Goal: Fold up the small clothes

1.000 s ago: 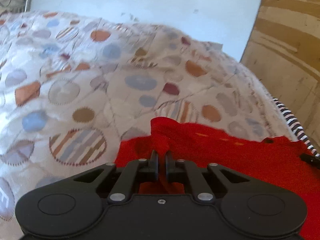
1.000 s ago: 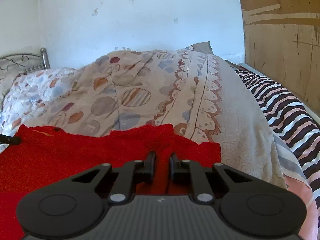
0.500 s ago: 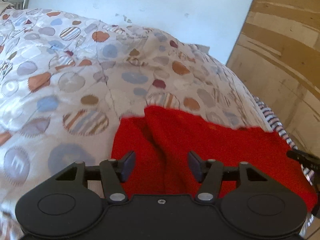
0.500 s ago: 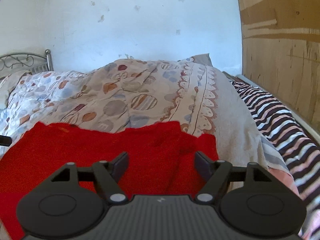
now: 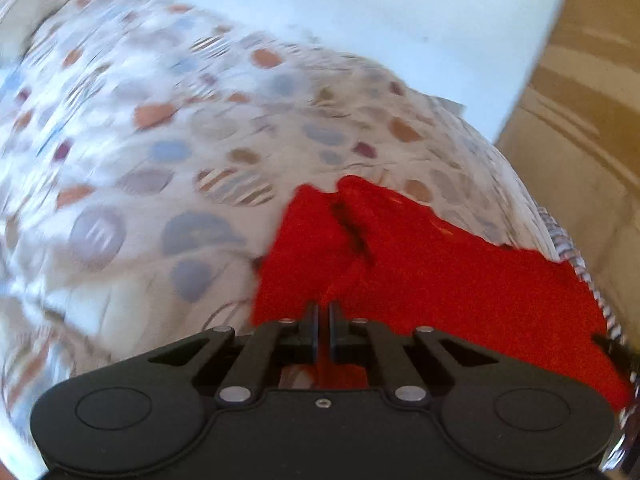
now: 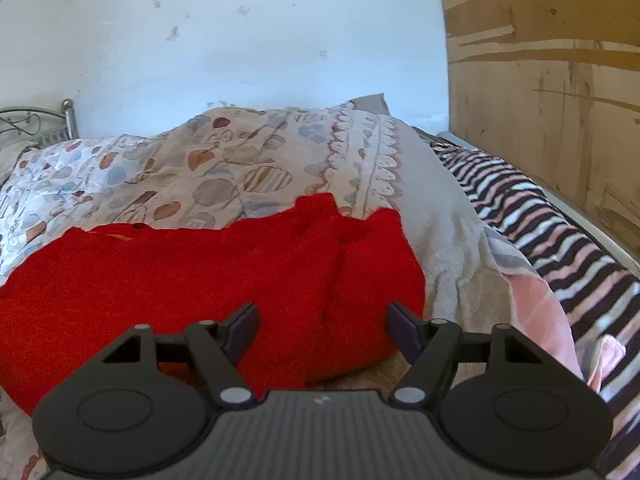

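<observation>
a red knit cloth [image 5: 420,264] lies spread on a bed, on top of a spotty quilt [image 5: 168,168] with round blue, brown and stripy dots. the left gripper [image 5: 323,326] has its two black fingers [image 5: 310,330] pressed close together, with only a thin slit between them. they sit at the near edge of the red cloth, and a bit of red shows right behind them, so they seem to be pinching the cloth, but this picture is blurry and it is hard to be sure. a fold runs up the red cloth from the fingers to a dark gap near its far edge.

the right gripper [image 6: 323,326] has its fingers [image 6: 242,330] spread wide apart. nothing is between them but air, and the red cloth [image 6: 192,276] lies flat under and past them. the cloth's right end is bunched into a soft lump. just beside that end is the plain tan edge of the quilt [image 6: 448,240]. farther right is a stripy sheet [image 6: 560,248] in black, white and pink. a white wall [image 6: 240,40] stands behind the bed, and a brown wood board [image 6: 540,100] stands at the right.
</observation>
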The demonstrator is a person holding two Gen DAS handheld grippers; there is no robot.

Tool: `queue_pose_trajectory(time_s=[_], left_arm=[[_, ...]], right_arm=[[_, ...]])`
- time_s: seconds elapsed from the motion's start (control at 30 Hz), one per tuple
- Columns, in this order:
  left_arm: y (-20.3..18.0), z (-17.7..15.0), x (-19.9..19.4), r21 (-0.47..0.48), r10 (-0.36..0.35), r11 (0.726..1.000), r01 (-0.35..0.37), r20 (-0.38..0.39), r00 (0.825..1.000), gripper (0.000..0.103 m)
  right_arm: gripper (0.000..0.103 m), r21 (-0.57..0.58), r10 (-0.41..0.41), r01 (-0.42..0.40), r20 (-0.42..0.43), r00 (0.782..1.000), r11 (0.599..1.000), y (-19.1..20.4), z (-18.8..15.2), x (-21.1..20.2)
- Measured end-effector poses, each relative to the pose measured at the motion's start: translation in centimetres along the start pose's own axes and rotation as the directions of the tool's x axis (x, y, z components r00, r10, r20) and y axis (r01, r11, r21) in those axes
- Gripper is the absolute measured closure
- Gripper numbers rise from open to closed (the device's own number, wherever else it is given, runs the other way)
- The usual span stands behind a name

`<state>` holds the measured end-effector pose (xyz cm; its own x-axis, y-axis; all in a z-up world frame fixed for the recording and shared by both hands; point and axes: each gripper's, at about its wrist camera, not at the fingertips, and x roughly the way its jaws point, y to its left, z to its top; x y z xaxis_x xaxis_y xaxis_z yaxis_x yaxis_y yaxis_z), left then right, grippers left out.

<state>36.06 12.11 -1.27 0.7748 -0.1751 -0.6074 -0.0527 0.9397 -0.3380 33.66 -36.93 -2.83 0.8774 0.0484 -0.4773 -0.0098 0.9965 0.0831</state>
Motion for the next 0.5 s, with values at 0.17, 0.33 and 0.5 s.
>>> queue_pose_trajectory(time_s=[0.17, 0.33, 0.5], left_arm=[[0.7, -1.0, 0.8, -0.062, 0.004, 0.998, -0.006, -0.031, 1.000, 0.099], [0.4, -0.6, 0.5, -0.084, -0.009, 0.996, 0.006, -0.038, 0.999, 0.097], [0.0, -0.9, -0.5, -0.061, 0.015, 0.998, -0.016, -0.017, 1.000, 0.102]], right_arm=[[0.023, 0.040, -0.021, 0.021, -0.002, 1.000, 0.999, -0.3, -0.8, -0.2], [0.015, 0.064, -0.042, 0.041, 0.014, 0.999, 0.997, -0.3, -0.8, -1.2], [0.003, 0.054, -0.057, 0.054, 0.051, 0.997, 0.997, 0.5, -0.5, -2.9]])
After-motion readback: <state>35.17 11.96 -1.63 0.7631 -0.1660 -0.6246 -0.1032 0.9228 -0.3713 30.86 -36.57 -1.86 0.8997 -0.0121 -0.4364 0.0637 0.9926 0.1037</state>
